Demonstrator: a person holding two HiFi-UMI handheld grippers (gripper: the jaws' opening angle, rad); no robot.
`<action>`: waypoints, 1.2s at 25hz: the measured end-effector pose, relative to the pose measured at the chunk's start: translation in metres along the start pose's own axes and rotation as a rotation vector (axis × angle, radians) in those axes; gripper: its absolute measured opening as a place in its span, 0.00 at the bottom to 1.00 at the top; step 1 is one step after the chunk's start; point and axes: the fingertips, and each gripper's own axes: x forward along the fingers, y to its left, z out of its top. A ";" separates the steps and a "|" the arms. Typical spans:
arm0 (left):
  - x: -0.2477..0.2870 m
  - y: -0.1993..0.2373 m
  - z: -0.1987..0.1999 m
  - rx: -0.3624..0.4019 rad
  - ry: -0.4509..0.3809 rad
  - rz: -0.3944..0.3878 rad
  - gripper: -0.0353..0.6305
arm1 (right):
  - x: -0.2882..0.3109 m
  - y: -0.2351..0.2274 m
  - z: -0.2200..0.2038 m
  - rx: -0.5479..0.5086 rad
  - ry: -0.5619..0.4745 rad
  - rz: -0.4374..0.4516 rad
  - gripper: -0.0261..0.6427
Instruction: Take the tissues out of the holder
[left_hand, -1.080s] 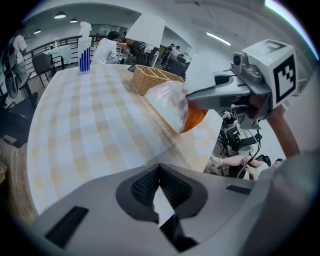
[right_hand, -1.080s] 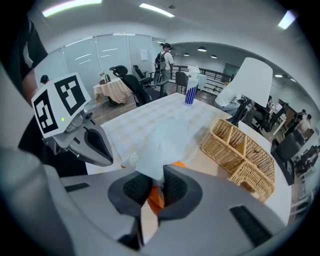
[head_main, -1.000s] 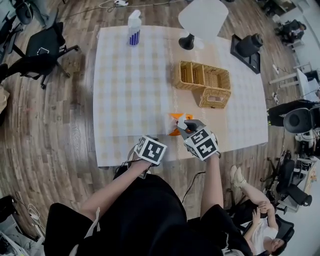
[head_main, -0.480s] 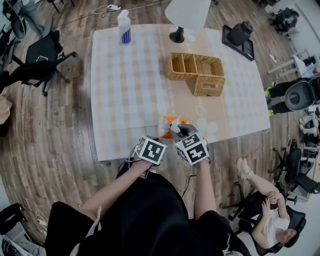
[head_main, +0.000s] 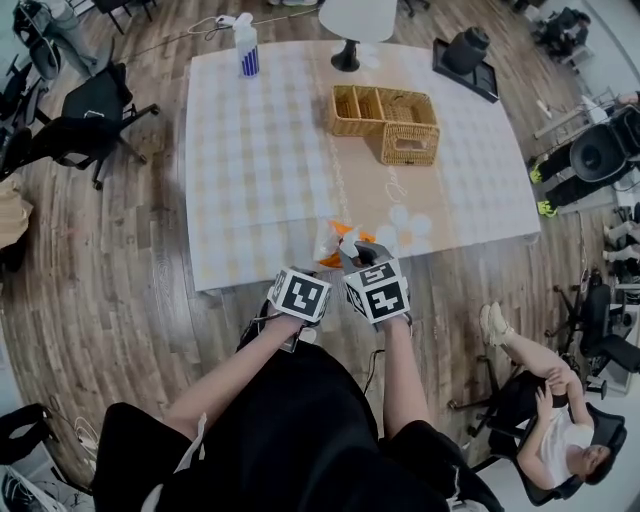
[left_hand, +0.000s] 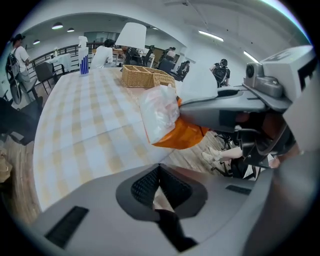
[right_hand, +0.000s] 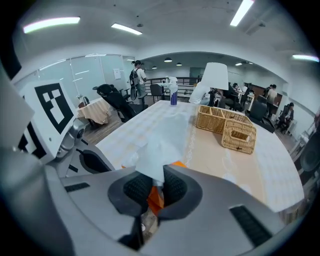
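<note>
An orange and clear tissue pack (head_main: 331, 243) hangs over the table's front edge, and my right gripper (head_main: 352, 259) is shut on it. In the right gripper view white tissue (right_hand: 159, 145) sticks up between the closed pads, with orange wrapper (right_hand: 154, 198) below. My left gripper (head_main: 293, 280) sits just left of it, off the table edge; its jaws are closed together with nothing gripped (left_hand: 159, 172). The left gripper view shows the pack (left_hand: 162, 117) held by the right gripper (left_hand: 210, 107). The wicker holder (head_main: 385, 112) stands far back on the table.
The checked tablecloth (head_main: 260, 160) covers the table. A spray bottle (head_main: 244, 50), a white lamp (head_main: 350, 20) and a black device (head_main: 462, 55) line the far edge. Office chairs (head_main: 85, 115) stand at the left. A seated person (head_main: 545, 400) is at the lower right.
Both grippers have drawn back towards the table's near edge and to the left, the right one carrying the tissue pack and rolling a little. The wicker holder stays where it was.
</note>
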 end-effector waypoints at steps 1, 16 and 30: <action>0.000 -0.003 -0.005 -0.006 0.001 -0.001 0.05 | -0.004 0.002 -0.005 0.020 -0.006 -0.002 0.09; 0.023 -0.045 0.005 0.069 0.033 -0.010 0.05 | -0.041 -0.041 -0.043 0.221 -0.047 -0.079 0.09; 0.085 -0.070 0.100 0.063 0.063 -0.086 0.05 | -0.022 -0.138 -0.014 0.239 0.013 -0.094 0.09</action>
